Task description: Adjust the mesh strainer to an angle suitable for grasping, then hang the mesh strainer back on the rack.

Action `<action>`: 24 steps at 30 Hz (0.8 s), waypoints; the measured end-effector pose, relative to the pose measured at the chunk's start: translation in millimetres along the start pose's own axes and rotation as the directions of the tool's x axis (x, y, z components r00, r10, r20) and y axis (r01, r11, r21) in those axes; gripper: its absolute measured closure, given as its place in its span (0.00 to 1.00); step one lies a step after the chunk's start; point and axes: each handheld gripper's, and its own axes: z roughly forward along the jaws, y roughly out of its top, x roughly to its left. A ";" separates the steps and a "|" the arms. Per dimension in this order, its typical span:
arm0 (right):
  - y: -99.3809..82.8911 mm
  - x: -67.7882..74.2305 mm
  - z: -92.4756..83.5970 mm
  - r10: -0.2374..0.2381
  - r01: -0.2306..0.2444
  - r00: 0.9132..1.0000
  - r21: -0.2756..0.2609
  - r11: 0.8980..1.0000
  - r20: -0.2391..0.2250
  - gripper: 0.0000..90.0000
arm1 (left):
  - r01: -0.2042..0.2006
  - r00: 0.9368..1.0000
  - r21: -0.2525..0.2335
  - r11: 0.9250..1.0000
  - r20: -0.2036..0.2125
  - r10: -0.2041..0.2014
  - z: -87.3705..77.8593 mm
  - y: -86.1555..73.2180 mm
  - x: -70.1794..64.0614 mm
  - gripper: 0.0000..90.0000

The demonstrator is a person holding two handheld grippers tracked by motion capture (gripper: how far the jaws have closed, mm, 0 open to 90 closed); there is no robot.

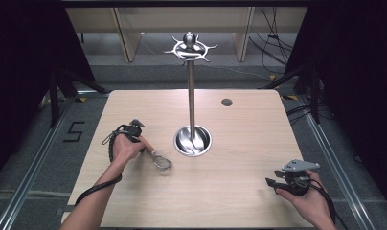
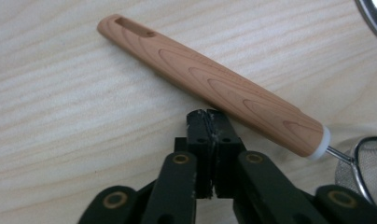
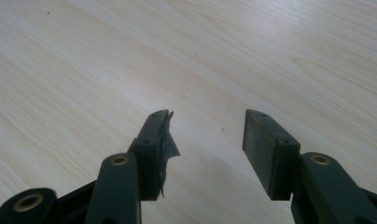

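Observation:
A small mesh strainer [image 1: 161, 162] with a wooden handle [image 2: 210, 84] lies flat on the light wood table [image 1: 239, 191], left of centre. Its white collar and wire mesh bowl [image 2: 366, 163] sit at the right of the left gripper view. My left gripper [image 2: 207, 115] rests just short of the handle's middle, jaws together with nothing between them. In the high view the left gripper [image 1: 140, 140] sits under the person's left hand, beside the handle. My right gripper [image 3: 207, 121] hovers open over bare wood, and the high view places the right gripper [image 1: 269, 182] near the front right.
A steel stand [image 1: 191, 96] with a round dished base [image 1: 193, 140] and a ring of hooks [image 1: 190, 48] on top rises mid-table, just right of the strainer; its base rim [image 2: 373, 16] edges into the left gripper view. A dark cable hole [image 1: 226, 102] sits behind it.

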 end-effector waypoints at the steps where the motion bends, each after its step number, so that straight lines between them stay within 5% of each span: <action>1: 0.0 0.5 0.2 0.008 -0.008 1.000 -0.004 1.000 0.001 0.58 | 0.000 1.000 0.000 1.000 0.000 0.000 0.0 0.0 0.0 0.90; 7: -0.5 1.1 -0.5 0.023 -0.023 1.000 -0.005 1.000 -0.001 0.58 | 0.066 0.997 -0.007 0.998 -0.025 -0.066 -21.1 0.0 11.8 0.70; 8: -0.6 0.1 -0.2 0.013 -0.013 1.000 -0.003 1.000 0.002 0.58 | 0.126 0.992 -0.050 0.991 -0.009 -0.127 -27.7 -2.6 13.9 0.67; 12: 0.1 1.3 -1.6 0.046 -0.046 0.999 0.011 0.999 0.004 0.58 | 0.194 0.980 -0.050 0.980 0.059 -0.191 -31.6 -3.0 14.2 0.58; 24: -0.4 0.8 -2.1 0.024 -0.024 1.000 -0.005 1.000 0.000 0.57 | 0.228 0.974 -0.018 0.974 0.025 -0.227 -32.3 1.6 4.3 0.47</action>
